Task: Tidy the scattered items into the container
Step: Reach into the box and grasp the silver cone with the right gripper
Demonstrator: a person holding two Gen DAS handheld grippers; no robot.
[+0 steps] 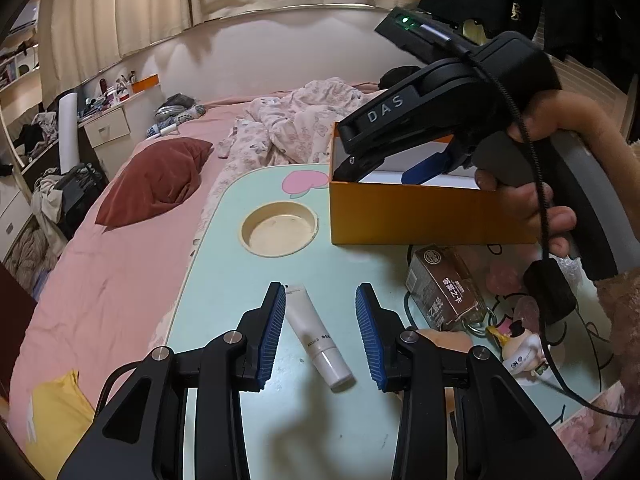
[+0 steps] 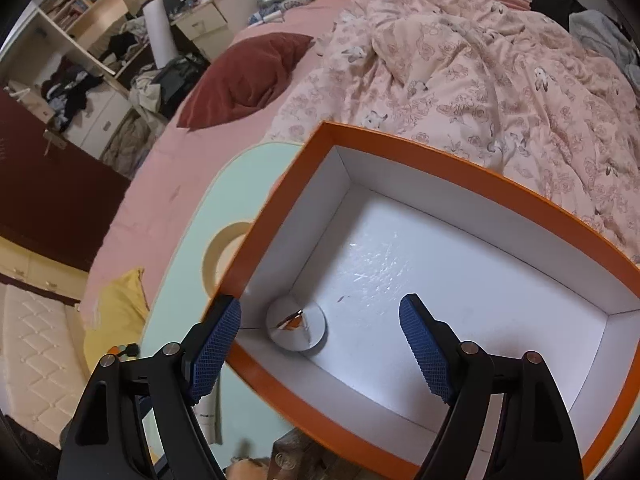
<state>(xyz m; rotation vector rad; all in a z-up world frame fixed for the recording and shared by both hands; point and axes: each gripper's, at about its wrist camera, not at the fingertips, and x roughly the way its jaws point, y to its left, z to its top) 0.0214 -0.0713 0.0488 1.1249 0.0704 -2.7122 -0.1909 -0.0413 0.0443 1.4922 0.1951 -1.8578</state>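
The white tube (image 1: 318, 338) is lying on the table (image 1: 224, 248) between the gaping left tool (image 1: 320, 334), cap toward five o'clock. Light, smooth, squeezable; grip its middle. The right tool (image 2: 320, 354) is hovering spread and empty over the orange box (image 2: 472, 176).

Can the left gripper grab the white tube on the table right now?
Probably yes. The left gripper is open, and the white tube lies on the table between its fingers with nothing on top. The tube lies slanted, so a small turn might help.

Cardboard box (image 2: 472, 178) – glossy inside; tube (image 1: 316, 338) smooth plastic.
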